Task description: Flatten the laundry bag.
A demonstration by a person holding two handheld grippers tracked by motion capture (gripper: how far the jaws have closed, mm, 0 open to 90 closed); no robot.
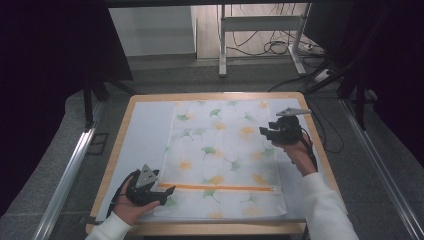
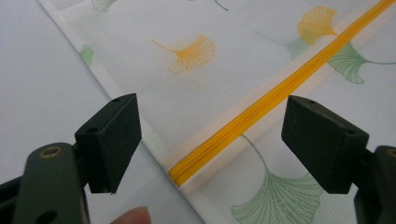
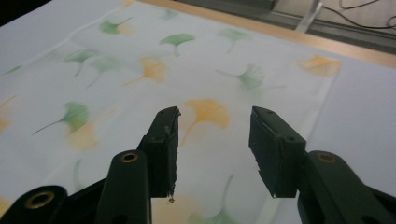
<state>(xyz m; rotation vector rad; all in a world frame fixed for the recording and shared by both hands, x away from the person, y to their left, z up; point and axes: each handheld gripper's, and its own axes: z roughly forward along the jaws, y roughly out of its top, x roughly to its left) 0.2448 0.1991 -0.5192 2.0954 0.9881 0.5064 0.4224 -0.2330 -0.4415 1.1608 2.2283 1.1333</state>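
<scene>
Tongs work on a flat zippered pouch is at the stage between grips, as I read it. Nearest the person, the left tongs [image 1: 169, 190] lie low at the front left corner of the table [image 1: 120, 145], jaws spread wide and gripping nothing; in the left gripper view they straddle the closed end of the orange zipper [image 2: 261, 109], which runs away from the pouch's left edge, and neither pad touches cloth. A fingertip [image 2: 133, 217] shows at the bottom of that view. The ginkgo-print pouch [image 1: 225, 150] lies flat on a pale sheet [image 1: 145, 130] covering the tabletop, its zipper parallel to the front edge. Farther off, the right tongs [image 1: 263, 131] are held above the pouch's right side, about half open and empty; the right gripper view shows printed fabric well below the jaws and nothing between them. The likely next move is for the left tongs to sink and pinch the zipper end or the seam beside it, pinning the pouch, while the right tongs come down to find the slider, which I cannot make out in these views.
</scene>
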